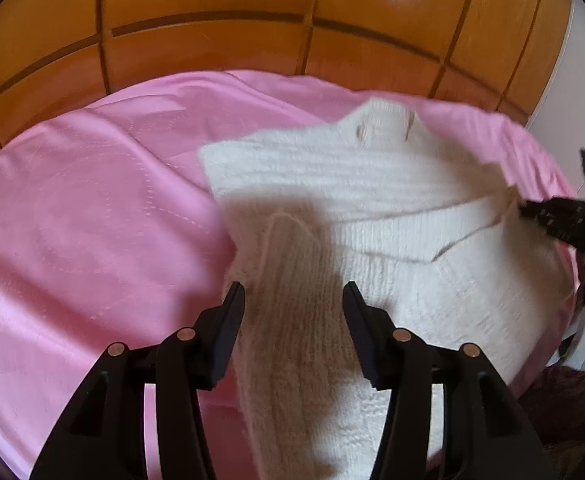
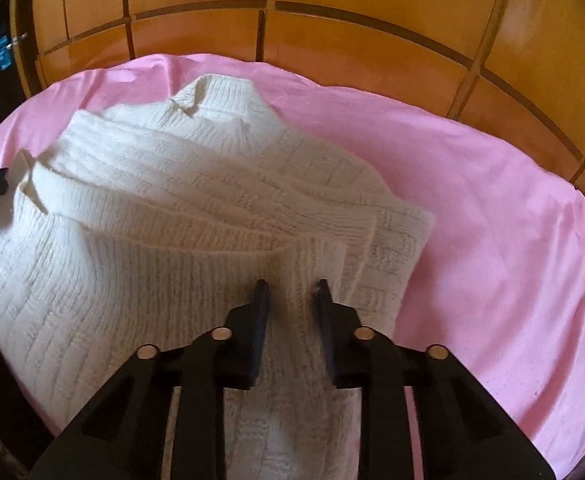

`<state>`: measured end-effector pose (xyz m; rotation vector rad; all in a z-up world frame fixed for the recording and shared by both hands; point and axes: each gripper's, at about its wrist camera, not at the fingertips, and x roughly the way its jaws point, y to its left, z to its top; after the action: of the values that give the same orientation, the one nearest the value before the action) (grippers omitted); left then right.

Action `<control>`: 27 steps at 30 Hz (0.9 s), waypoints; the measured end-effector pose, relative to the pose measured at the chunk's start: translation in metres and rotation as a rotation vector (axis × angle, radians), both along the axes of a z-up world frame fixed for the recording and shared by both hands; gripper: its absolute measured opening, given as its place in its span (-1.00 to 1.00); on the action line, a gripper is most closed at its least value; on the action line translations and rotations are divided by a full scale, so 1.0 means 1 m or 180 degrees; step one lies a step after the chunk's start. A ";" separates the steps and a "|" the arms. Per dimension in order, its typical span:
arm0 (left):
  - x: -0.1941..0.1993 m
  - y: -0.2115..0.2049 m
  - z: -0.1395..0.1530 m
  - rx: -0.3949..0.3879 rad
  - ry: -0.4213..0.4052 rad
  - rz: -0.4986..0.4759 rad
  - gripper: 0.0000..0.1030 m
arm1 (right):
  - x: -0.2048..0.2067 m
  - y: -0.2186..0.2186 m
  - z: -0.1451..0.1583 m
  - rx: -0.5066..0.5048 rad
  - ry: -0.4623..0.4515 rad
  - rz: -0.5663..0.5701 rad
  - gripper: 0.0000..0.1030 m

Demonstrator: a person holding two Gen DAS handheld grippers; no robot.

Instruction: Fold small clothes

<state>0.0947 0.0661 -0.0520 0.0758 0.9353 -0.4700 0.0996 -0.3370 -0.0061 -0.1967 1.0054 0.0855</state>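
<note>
The left tool hangs released over the white knitted sweater; the right tool pinches its sleeve on the pink bed sheet.

Both grippers have matte black fingers with round copper-coloured pivot pins.

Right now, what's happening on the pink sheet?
A person with two handheld grippers is folding a white knit sweater on the pink sheet. The right gripper has sweater fabric between its fingers at the near edge. The left gripper is open above a sleeve, not gripping. The sweater is partly folded.
</note>
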 end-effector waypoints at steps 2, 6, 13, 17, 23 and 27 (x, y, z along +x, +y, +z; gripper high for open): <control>-0.003 -0.007 -0.001 0.0062 -0.0036 -0.0086 -0.37 | -0.003 -0.002 0.003 0.0012 -0.0006 -0.0051 -0.87; -0.023 -0.007 0.012 0.0272 -0.0396 -0.0026 -0.88 | -0.017 -0.006 0.017 0.0038 -0.0081 -0.0144 -0.90; -0.045 0.031 0.054 -0.0365 -0.0517 0.0198 -0.91 | -0.041 -0.019 0.071 0.0226 -0.0472 -0.0340 -0.91; -0.030 0.036 0.077 -0.0588 -0.0557 0.0234 -0.91 | -0.032 -0.025 0.092 0.0234 -0.0623 -0.0377 -0.92; 0.031 0.019 0.095 -0.0629 -0.0573 0.0371 -0.91 | 0.023 -0.040 0.094 0.0180 -0.0725 -0.0606 -0.92; 0.092 0.001 0.084 -0.0549 -0.0395 0.0532 -0.91 | 0.078 -0.057 0.070 0.0156 -0.0580 -0.0843 -0.92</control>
<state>0.1866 0.0674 0.0316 -0.1278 0.7693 -0.3848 0.1772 -0.3942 0.0644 -0.0245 0.8392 -0.1468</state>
